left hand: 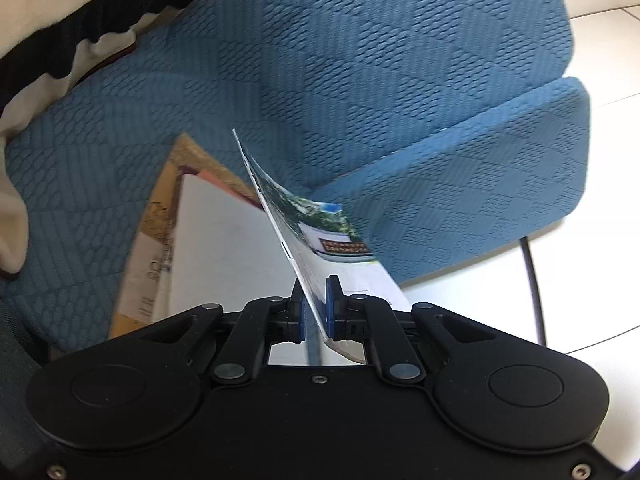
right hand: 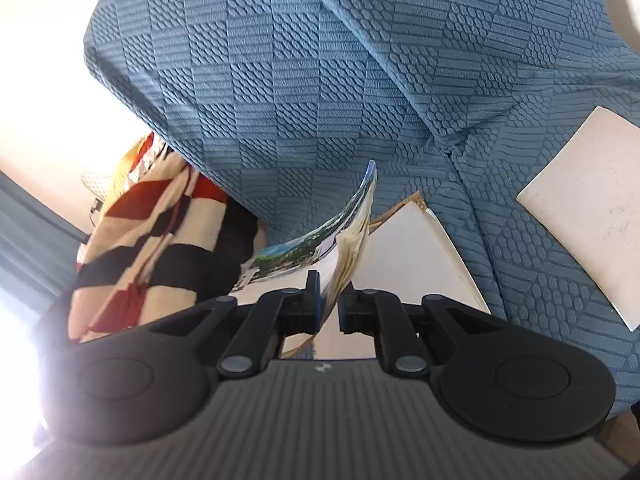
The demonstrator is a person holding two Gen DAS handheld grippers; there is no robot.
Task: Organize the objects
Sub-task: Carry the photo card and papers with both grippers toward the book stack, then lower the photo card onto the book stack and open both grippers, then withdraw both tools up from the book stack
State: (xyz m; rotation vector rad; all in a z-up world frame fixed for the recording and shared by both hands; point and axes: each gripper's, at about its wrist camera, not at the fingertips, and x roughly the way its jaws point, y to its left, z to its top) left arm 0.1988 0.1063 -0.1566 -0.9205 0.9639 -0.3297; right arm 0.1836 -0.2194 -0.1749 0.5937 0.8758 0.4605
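Observation:
My left gripper [left hand: 315,304] is shut on a thin magazine [left hand: 320,232] with a landscape photo cover, held edge-up above the blue sofa seat [left hand: 280,80]. My right gripper [right hand: 329,300] is shut on the same magazine [right hand: 320,240], whose pages bend and fan out between the fingers. Under it a white-covered book [left hand: 224,240] lies on a yellowish book [left hand: 160,208] on the seat; the white book also shows in the right wrist view [right hand: 408,256].
A white flat book or pad [right hand: 592,208] lies on the seat to the right. A striped red, black and cream blanket [right hand: 152,240] hangs at the sofa's left end; it also shows in the left wrist view [left hand: 60,32]. White tiled floor [left hand: 600,160] lies beyond the sofa edge.

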